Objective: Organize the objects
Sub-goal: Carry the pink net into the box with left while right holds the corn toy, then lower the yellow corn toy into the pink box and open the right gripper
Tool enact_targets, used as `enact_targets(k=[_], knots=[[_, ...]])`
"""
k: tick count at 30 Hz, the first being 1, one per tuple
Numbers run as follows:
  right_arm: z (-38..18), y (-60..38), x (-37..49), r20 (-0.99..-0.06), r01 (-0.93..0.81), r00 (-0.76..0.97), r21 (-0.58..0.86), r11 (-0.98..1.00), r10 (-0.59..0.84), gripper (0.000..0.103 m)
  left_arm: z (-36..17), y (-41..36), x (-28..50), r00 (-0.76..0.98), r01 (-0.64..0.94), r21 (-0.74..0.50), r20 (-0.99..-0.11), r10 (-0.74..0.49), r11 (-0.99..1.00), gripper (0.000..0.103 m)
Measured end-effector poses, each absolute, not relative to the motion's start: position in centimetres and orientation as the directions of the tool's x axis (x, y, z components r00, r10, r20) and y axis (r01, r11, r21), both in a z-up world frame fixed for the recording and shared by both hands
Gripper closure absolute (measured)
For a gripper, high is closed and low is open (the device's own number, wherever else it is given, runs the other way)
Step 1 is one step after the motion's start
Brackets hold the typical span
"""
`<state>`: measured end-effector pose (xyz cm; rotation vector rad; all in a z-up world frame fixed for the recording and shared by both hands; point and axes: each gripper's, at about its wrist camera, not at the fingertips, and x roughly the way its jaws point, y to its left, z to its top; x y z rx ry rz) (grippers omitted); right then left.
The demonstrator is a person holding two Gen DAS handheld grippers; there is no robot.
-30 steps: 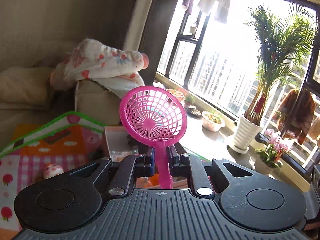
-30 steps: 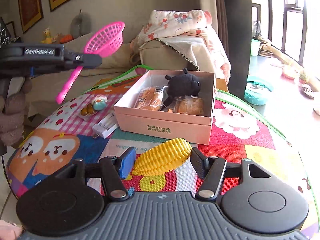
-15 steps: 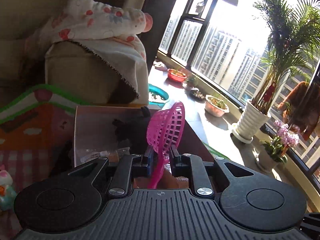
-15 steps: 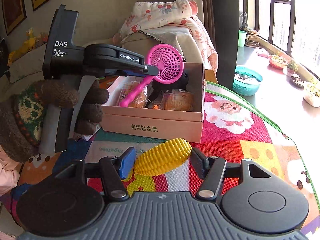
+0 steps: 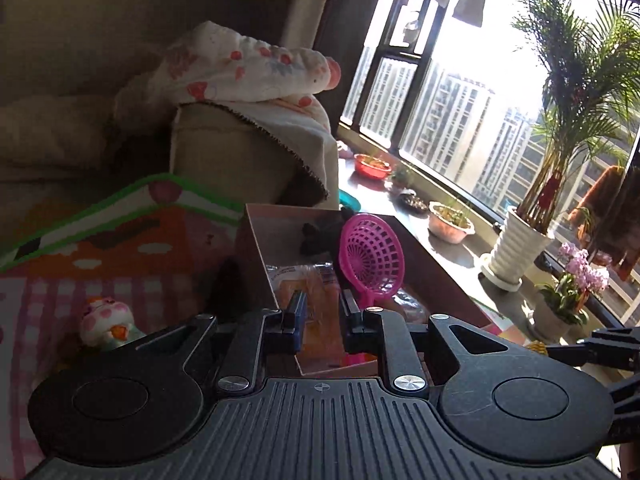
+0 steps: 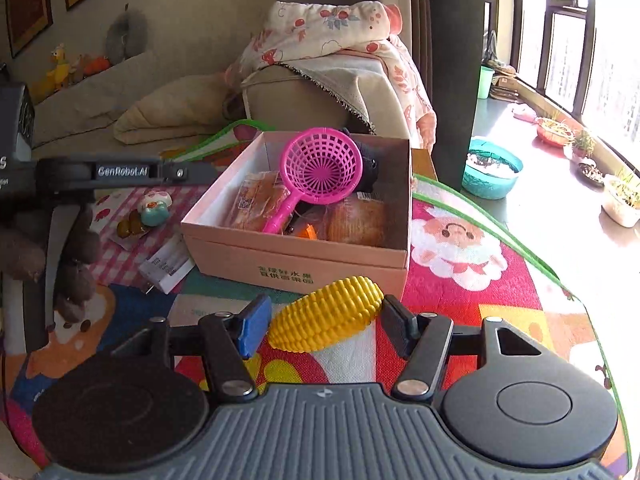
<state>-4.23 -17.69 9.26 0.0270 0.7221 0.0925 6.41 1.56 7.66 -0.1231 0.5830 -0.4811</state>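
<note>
while my right claw (image 6: 324, 322) held the yellow toy corn (image 6: 332, 312) crosswise, a pad pressed on each end, the pink box (image 6: 296, 254) stood straight ahead of it on the desk. the corn's long axis ran from pad to pad, its right end tipped a little higher and toward the box. that put it roughly parallel to the box's near wall, which rose just beyond the corn. i judged that the next move turned on this: the corn had to go forward and up over that wall, and laid that way it would fit along the free front strip of the box rather than across it.

inside the box the pink strainer (image 6: 320, 170) lay tilted. its basket leaned at the back against a black plush toy (image 6: 370, 164), and its handle sloped down toward the front over the wrapped snacks. i thought the corn should come down to the right of that handle.

my left claw (image 5: 322, 304) was narrow, with a small gap and nothing between its pads. from its own view the strainer sat just to the right of its right finger, apart from it. it hung by the box's left wall, nearer than the right claw to what was left on the mat (image 6: 460, 240): a small toy figure (image 6: 154, 208) and a white packet (image 6: 166, 266), both left of the box.
</note>
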Motion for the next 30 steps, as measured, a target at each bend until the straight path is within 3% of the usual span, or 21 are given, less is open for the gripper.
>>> enact_targets(k=[5, 10, 13, 20, 30], knots=[[16.5, -16.3, -0.3, -0.514, -0.135, 0.848, 0.022, 0.991, 0.127, 0.042, 6.4, 5.3, 2.6, 0.741, 0.357, -0.184, -0.541, -0.397, 0.916, 0.084], [21.1, -13.6, 6.5, -0.45, -0.151, 0.882, 0.013, 0.988, 0.141, 0.042, 5.4, 8.7, 0.7, 0.746, 0.292, -0.206, -0.563, -0.357, 0.934, 0.084], [21.2, -12.6, 10.0, -0.471, -0.13, 0.874, 0.009, 0.991, 0.119, 0.026, 5.0, 10.2, 0.4, 0.754, 0.253, -0.208, -0.57, -0.328, 0.945, 0.084], [18.6, -12.7, 9.8, -0.534, -0.112, 0.838, 0.039, 0.993, 0.115, 0.026, 4.0, 11.0, 1.3, 0.74, 0.253, -0.214, -0.585, -0.332, 0.943, 0.084], [12.0, -14.8, 0.5, -0.586, -0.11, 0.806, -0.008, 0.994, 0.084, 0.021, 5.3, 6.8, 6.3, 0.741, 0.36, -0.124, -0.564, -0.364, 0.925, 0.084]])
